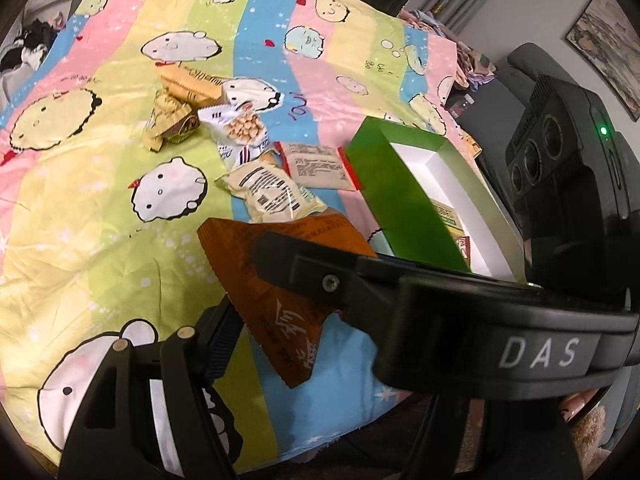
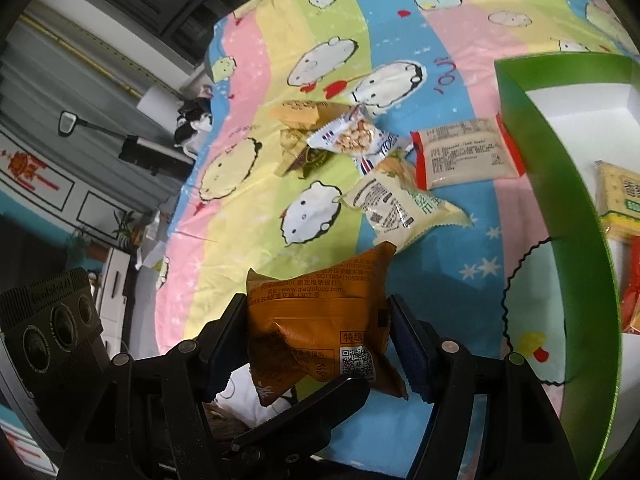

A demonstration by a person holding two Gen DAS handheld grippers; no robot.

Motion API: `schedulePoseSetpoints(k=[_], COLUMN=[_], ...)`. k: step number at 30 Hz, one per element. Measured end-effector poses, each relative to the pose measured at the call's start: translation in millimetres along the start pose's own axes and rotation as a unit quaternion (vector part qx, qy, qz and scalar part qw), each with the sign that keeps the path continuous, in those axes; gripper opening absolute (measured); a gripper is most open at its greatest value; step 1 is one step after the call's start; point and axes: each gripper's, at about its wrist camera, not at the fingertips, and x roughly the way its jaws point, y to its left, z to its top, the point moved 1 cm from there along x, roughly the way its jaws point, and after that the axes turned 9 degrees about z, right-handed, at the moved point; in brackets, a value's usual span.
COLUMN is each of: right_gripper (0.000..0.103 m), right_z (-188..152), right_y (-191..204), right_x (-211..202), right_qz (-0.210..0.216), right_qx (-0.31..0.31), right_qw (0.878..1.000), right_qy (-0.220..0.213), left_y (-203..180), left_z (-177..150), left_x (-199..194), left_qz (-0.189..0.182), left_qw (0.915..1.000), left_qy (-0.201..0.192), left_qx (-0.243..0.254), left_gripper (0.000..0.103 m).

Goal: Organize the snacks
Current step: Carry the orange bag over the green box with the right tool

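An orange snack packet (image 2: 320,320) is clamped between the fingers of my right gripper (image 2: 320,340), held above the bedsheet. In the left wrist view the same packet (image 1: 276,292) shows with the right gripper's finger (image 1: 320,268) across it. Only one finger (image 1: 218,340) of my left gripper shows, beside the packet; its state is unclear. A green box (image 2: 560,208) with a white inside stands at the right and holds several snack packs (image 2: 620,196). It also shows in the left wrist view (image 1: 400,196). Loose snacks (image 2: 400,200) lie on the sheet beyond.
A striped cartoon bedsheet (image 1: 100,200) covers the surface. Gold-wrapped sweets (image 1: 176,116), a biscuit pack (image 1: 240,124) and a red-ended packet (image 1: 316,164) lie mid-sheet. The right gripper's camera housing (image 1: 560,152) fills the right side. Furniture (image 2: 100,200) stands beyond the sheet's left edge.
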Motion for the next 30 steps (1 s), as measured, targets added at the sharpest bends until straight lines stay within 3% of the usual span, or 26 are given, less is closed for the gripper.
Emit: schedulePoseSetpoints(k=[30], right_gripper=[0.071], right_z=[-0.8], right_y=[-10.7], right_x=[-70.6], right_qz=[-0.032], right_qx=[-0.004], right_qw=[0.996], right_qy=[-0.081], left_y=[-65.5], left_z=[14.7], left_x=[-6.7], left_qz=[-0.036], left_qw=[0.9953], left_qy=[-0.025], left_qx=[0.086], left_gripper=[0.068])
